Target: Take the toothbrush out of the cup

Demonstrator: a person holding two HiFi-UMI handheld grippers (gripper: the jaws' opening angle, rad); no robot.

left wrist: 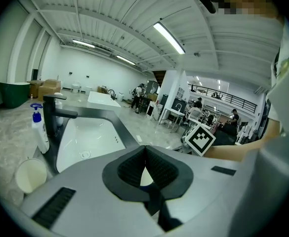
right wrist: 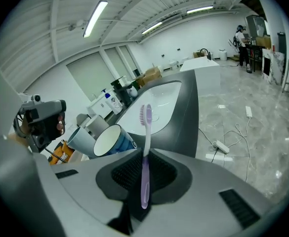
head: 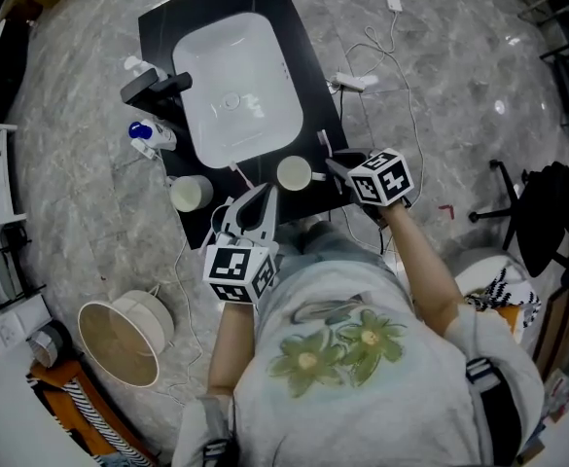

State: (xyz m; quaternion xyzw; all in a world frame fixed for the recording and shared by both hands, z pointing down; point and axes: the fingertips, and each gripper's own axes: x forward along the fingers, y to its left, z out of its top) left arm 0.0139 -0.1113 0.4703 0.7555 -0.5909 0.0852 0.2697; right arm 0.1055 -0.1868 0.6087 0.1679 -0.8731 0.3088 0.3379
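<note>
Right gripper (right wrist: 145,171) clamping toothbrush (right wrist: 146,144), cup (right wrist: 109,139) base hidden behind gripper

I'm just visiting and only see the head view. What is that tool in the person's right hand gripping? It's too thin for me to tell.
Observer: A purple toothbrush, clamped upright in the right gripper, bristles on top.
Operator: Is it clear of the cup?
Observer: Yes. The cup stands beside it, blue outside, white inside, and looks empty.
Operator: And the other tool?
Observer: The left gripper is shut with nothing between its jaws.
</note>
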